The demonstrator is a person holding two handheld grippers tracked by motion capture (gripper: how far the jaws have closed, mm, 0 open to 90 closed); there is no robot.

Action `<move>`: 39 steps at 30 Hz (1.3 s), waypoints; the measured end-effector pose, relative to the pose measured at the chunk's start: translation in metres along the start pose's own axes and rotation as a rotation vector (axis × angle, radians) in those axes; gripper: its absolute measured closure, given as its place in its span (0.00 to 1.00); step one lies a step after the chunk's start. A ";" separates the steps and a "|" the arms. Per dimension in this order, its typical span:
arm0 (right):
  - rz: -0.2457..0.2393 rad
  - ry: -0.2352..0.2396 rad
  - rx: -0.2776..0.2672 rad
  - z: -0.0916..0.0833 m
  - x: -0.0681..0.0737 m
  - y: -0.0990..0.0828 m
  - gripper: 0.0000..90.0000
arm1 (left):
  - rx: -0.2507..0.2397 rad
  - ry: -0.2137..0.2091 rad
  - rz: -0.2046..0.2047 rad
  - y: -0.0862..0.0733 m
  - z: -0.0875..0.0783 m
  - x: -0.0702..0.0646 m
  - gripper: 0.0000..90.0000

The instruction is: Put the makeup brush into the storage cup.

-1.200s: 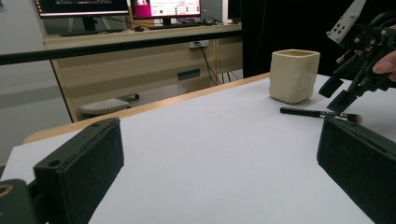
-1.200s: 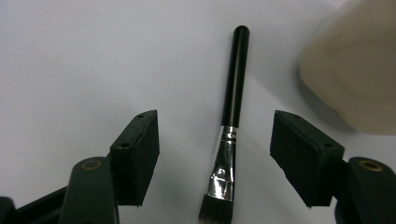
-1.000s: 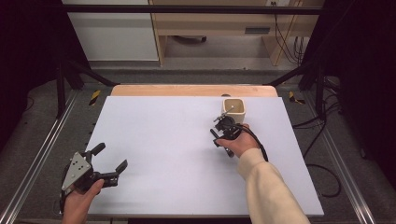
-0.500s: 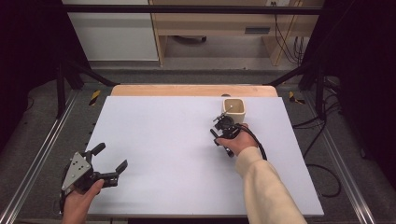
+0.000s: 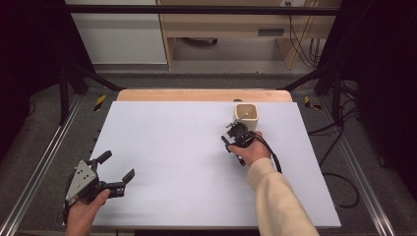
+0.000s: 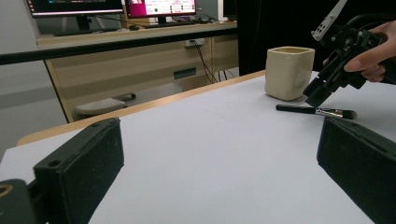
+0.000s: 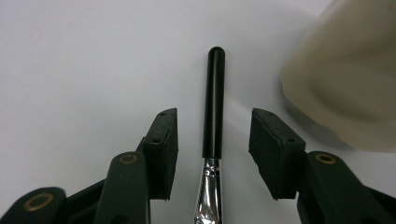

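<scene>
- We have the right gripper [image 7: 212, 154] straddling the makeup brush [image 7: 214, 107], which lies flat on the white tabletop [image 5: 172, 147] near its far right corner; the jaws have just been closing, a gap showing on each side of the handle, so nothing is held yet.
- The pads sit at the joint of black handle and shiny ferrule [image 7: 210, 186]; we judge the slick metal could slip out.
- Pinching a thin round handle flat on the board may roll it or tip the bristle end up.
- The cream cup [image 5: 246, 117] stands just beside; a swing on lifting could knock it.
- Our left gripper [image 5: 114, 169] rests wide open and empty by the near left corner.
</scene>
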State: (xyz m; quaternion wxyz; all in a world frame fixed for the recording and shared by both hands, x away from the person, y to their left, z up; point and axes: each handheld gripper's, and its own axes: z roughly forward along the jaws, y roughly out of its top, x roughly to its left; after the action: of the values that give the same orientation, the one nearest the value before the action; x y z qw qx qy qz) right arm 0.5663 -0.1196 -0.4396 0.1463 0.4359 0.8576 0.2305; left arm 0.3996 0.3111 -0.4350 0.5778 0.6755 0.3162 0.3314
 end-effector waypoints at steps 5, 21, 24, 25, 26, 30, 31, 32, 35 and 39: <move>-0.007 0.005 -0.001 0.003 0.000 -0.004 0.61 | 0.009 -0.013 0.004 -0.001 0.001 -0.001 0.00; 0.000 0.011 0.004 0.012 -0.002 -0.011 0.76 | 0.018 -0.028 0.014 -0.001 0.003 -0.003 0.00; 0.006 0.013 0.013 0.012 -0.002 -0.011 0.80 | 0.019 -0.027 0.016 -0.001 0.003 -0.004 0.00; 0.009 0.020 0.013 0.013 -0.002 -0.012 0.82 | 0.021 -0.029 0.019 -0.001 0.003 -0.004 0.00; 0.009 0.020 0.013 0.013 -0.002 -0.012 0.82 | 0.021 -0.029 0.019 -0.001 0.003 -0.004 0.00; 0.003 0.026 0.010 0.014 -0.003 -0.014 0.88 | 0.022 -0.028 0.021 -0.001 0.003 -0.004 0.00; -0.001 0.024 0.014 0.013 -0.003 -0.014 0.88 | 0.022 -0.029 0.022 -0.001 0.003 -0.004 0.00; -0.011 0.023 0.014 0.013 -0.003 -0.014 0.88 | 0.022 -0.029 0.022 -0.001 0.003 -0.004 0.00; -0.026 0.031 -0.003 0.010 0.000 -0.014 0.88 | 0.023 -0.030 0.025 -0.001 0.003 -0.004 0.00; -0.059 0.054 -0.026 0.001 0.000 -0.016 0.88 | 0.028 -0.036 0.037 0.000 0.004 -0.007 0.00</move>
State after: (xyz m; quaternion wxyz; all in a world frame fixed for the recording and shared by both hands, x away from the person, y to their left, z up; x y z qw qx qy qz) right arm 0.5554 -0.1277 -0.4490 0.1352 0.4021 0.8707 0.2488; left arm 0.3985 0.3031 -0.4362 0.5677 0.6950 0.2980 0.3254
